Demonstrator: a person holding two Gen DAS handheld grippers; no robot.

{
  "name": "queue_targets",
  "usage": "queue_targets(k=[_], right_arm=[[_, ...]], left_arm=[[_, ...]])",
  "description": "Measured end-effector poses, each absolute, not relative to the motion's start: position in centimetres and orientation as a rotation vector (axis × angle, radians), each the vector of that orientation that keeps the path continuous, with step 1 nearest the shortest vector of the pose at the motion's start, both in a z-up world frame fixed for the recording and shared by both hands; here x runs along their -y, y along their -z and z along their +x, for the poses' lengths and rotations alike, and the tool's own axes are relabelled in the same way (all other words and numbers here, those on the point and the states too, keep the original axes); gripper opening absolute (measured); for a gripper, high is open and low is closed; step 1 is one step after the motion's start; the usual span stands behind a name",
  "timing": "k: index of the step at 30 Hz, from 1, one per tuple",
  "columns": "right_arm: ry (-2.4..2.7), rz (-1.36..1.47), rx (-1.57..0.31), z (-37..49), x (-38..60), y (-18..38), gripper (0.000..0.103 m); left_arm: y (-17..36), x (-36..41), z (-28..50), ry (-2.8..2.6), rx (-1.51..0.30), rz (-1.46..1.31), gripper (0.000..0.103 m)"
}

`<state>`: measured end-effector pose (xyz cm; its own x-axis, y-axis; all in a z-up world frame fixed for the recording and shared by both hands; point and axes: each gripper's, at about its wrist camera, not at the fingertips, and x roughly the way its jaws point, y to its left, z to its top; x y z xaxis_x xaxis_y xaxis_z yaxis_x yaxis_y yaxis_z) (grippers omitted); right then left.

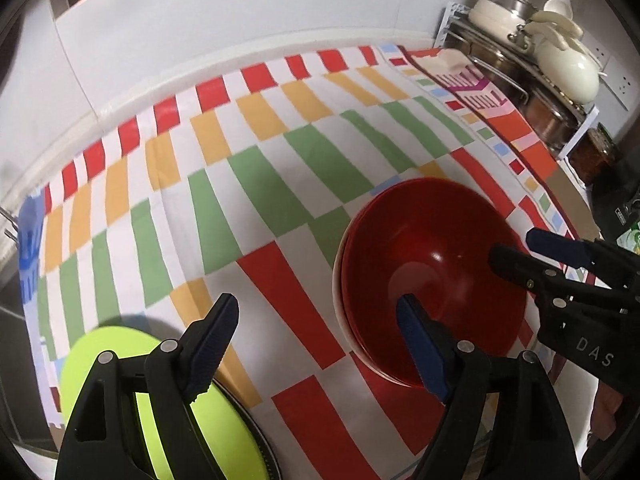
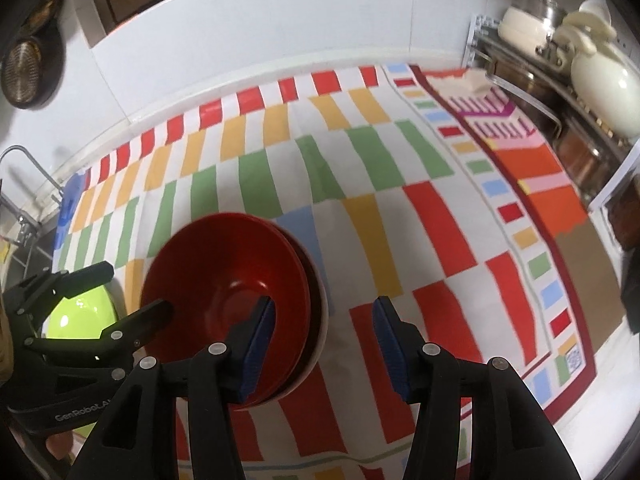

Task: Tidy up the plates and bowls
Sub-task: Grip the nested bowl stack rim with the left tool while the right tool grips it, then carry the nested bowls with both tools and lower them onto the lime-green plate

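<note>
Both views are evenly and fairly brightly lit from above, with colours strong on the checked cloth (image 1: 248,184) that covers the bench. Small white glints sit inside the red bowl (image 1: 436,258) and on the cream pot (image 2: 608,92) at the bench's far right corner. Fisheye curvature bends the cloth's far edge, dark vignetting fills the picture corners, and soft blur smears the right side.

Bare tablecloth (image 2: 400,208) beyond red bowls (image 2: 224,280), seemingly.

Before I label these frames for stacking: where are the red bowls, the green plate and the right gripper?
red bowls (image 1: 432,264): left wrist view, inside of top bowl.
green plate (image 1: 224,420): left wrist view, flat face.
right gripper (image 2: 324,340): right wrist view, midway between fingertips.
</note>
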<state>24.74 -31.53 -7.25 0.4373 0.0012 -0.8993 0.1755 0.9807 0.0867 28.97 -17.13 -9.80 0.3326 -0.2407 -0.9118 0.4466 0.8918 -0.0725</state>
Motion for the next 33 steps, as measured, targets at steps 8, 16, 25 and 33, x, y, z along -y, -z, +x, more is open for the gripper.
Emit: queue_targets(k=[8, 16, 25, 33], right_arm=[[0.055, 0.271, -1.211, 25.8, 31.8, 10.5, 0.051], [0.055, 0.289, -1.221, 25.8, 31.9, 11.1, 0.049], [0.026, 0.335, -1.265, 26.0, 31.5, 12.1, 0.034], [0.061, 0.315, -1.286, 26.1, 30.8, 11.8, 0.033]], left_arm=[[12.2, 17.6, 29.7, 0.462, -1.242, 0.151, 0.075], [13.1, 18.1, 29.8, 0.481, -1.296, 0.103, 0.052], [13.5, 18.5, 29.7, 0.511, -1.342, 0.026, 0.034], [13.1, 19.0, 29.1, 0.443, -1.314, 0.073, 0.033]])
